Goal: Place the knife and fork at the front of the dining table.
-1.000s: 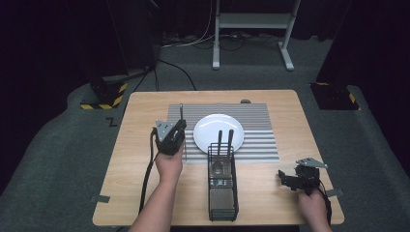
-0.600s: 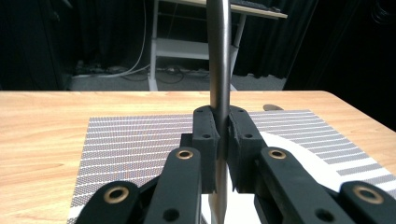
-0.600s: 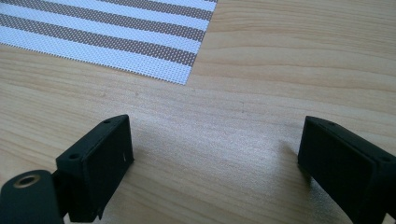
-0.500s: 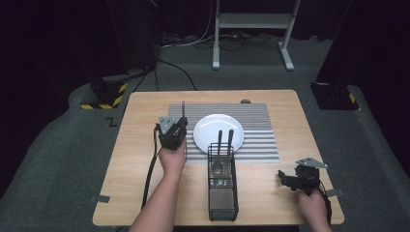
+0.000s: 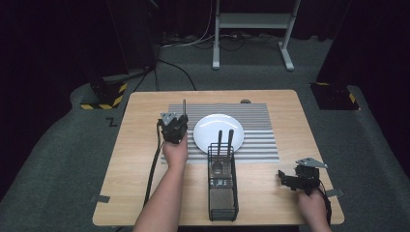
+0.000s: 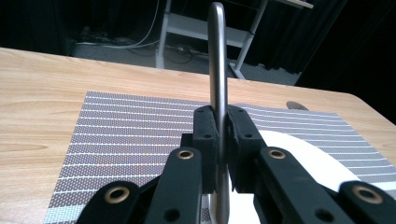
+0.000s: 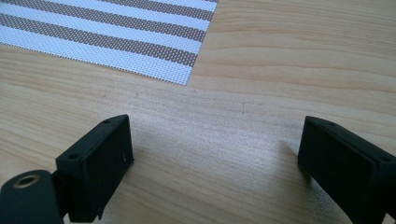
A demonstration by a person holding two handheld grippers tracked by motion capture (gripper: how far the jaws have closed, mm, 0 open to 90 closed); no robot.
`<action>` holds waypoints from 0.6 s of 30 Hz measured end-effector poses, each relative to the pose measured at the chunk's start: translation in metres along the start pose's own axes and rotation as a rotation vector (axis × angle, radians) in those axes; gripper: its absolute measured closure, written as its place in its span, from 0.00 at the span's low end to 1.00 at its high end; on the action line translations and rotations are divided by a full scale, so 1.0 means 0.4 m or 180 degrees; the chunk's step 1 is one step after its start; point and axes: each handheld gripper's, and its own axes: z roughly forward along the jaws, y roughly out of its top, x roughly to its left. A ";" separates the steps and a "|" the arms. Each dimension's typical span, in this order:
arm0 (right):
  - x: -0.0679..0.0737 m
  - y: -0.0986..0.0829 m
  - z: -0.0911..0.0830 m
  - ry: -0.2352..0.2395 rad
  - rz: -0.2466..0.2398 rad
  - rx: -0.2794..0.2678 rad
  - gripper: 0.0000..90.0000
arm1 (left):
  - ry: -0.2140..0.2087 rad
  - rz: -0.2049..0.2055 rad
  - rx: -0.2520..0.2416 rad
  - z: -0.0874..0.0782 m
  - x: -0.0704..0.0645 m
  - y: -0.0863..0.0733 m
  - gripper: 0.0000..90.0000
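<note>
High view: a wooden table (image 5: 145, 193) carries a striped placemat (image 5: 261, 121) in the upper centre of the frame, with a white plate (image 5: 212, 128) lying on the mat, its surface bare. Below the plate, at lower centre, stands a black wire caddy (image 5: 223, 186), upright, its upper end overlapping the mat's lower edge; two dark-handled utensils (image 5: 219, 145) stand in its upper compartment, their handles rising over the plate's lower rim, while the contents of the lower compartment cannot be told. The left gripper (image 5: 180, 121), left of centre, sits just beside the plate's left rim, held by a hand (image 5: 175, 152) whose forearm enters from the bottom edge; a slim metal handle (image 5: 183, 105) projects from it toward the top of the frame. Left gripper view: the jaws are clamped narrow on that metal handle (image 6: 217, 70), which runs up the middle of the frame above the mat (image 6: 126, 135), with the plate (image 6: 317, 163) at lower right. The right gripper (image 5: 285, 180), at lower right of the high view, rests near the table's right edge, well apart from the caddy. Right gripper view: its jaws stand wide apart with bare wood between them and a corner of the mat (image 7: 116, 42) at upper left.
</note>
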 end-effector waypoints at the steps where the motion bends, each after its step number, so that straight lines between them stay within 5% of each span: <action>1: 0.000 0.000 0.000 0.0001 0.0000 -0.0001 0.11 | 0.0005 -0.0005 0.0013 0.005 -0.001 -0.001 0.92; 11: 0.000 0.000 0.000 -0.0004 -0.0008 -0.0003 0.11 | 0.0100 -0.0128 0.0082 0.012 0.010 0.001 0.92; 18: 0.000 0.000 0.000 0.0001 -0.0017 -0.0004 0.11 | 0.0074 -0.0017 0.0009 -0.029 -0.001 0.018 0.92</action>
